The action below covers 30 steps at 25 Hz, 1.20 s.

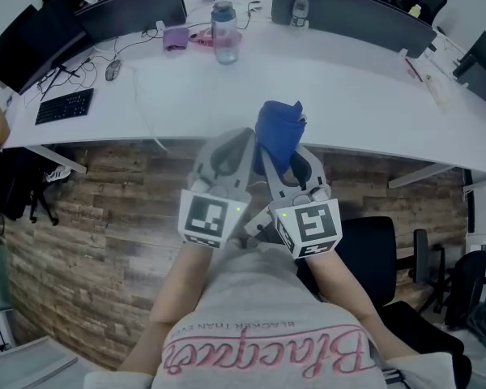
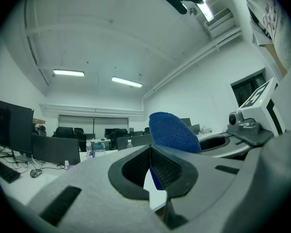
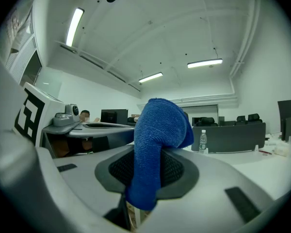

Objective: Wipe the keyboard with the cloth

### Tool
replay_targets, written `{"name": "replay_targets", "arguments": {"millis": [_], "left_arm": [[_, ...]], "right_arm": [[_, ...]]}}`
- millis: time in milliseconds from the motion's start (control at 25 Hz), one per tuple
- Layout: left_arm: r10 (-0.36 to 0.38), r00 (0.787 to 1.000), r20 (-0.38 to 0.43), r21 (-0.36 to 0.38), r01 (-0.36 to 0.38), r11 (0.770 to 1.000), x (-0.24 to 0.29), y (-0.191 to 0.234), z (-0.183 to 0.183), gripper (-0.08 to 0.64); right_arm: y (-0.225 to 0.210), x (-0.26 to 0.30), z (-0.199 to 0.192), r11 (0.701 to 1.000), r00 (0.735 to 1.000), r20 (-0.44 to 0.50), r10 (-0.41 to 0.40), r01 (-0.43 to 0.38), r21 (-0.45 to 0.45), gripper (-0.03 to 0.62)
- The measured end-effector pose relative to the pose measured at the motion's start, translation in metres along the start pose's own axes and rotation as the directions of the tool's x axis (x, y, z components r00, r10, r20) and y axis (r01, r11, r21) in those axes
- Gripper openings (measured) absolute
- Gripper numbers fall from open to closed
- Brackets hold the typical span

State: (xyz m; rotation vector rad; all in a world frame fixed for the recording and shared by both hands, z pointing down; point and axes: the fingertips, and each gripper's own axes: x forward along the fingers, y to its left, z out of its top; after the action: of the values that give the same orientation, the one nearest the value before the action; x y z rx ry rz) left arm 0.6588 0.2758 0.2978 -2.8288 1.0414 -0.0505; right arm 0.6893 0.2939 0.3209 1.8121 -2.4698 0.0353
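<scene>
A black keyboard (image 1: 65, 105) lies at the far left of the long white desk (image 1: 348, 96), well away from both grippers; it also shows low in the left gripper view as the keyboard (image 2: 2, 170). My right gripper (image 1: 282, 159) is shut on a blue cloth (image 1: 278, 128), which bulges up over its jaws near the desk's front edge. In its own view the right gripper (image 3: 145, 154) pinches the cloth (image 3: 157, 125), which hangs down between the pads. My left gripper (image 1: 231, 144) is held close beside it, jaws together and empty. The left gripper (image 2: 150, 149) sees the cloth (image 2: 172, 130) just beyond its tips.
On the desk stand a blue-capped bottle (image 1: 224, 32), a clear bottle (image 1: 300, 8), a purple object (image 1: 176, 37), a mouse (image 1: 112, 70) and cables. Dark monitors (image 1: 134, 8) line the back. A black chair (image 1: 381, 241) stands at my right on the wood floor.
</scene>
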Motion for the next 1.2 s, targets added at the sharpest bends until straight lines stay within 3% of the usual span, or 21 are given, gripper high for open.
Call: {"name": "replay_targets", "arguments": {"millis": [440, 1200], "left_arm": [[0.063, 0.998, -0.023, -0.005, -0.063, 0.998, -0.004, 0.000, -0.005, 0.006], [0.235, 0.972, -0.034, -0.023, -0.235, 0.972, -0.056, 0.061, -0.016, 0.006]], "right_arm": [[0.003, -0.003, -0.001, 0.998, 0.998, 0.025, 0.056, -0.057, 0.024, 0.097], [0.060, 0.032, -0.001, 0.982, 0.981, 0.045, 0.188, -0.189, 0.025, 0.097]]}}
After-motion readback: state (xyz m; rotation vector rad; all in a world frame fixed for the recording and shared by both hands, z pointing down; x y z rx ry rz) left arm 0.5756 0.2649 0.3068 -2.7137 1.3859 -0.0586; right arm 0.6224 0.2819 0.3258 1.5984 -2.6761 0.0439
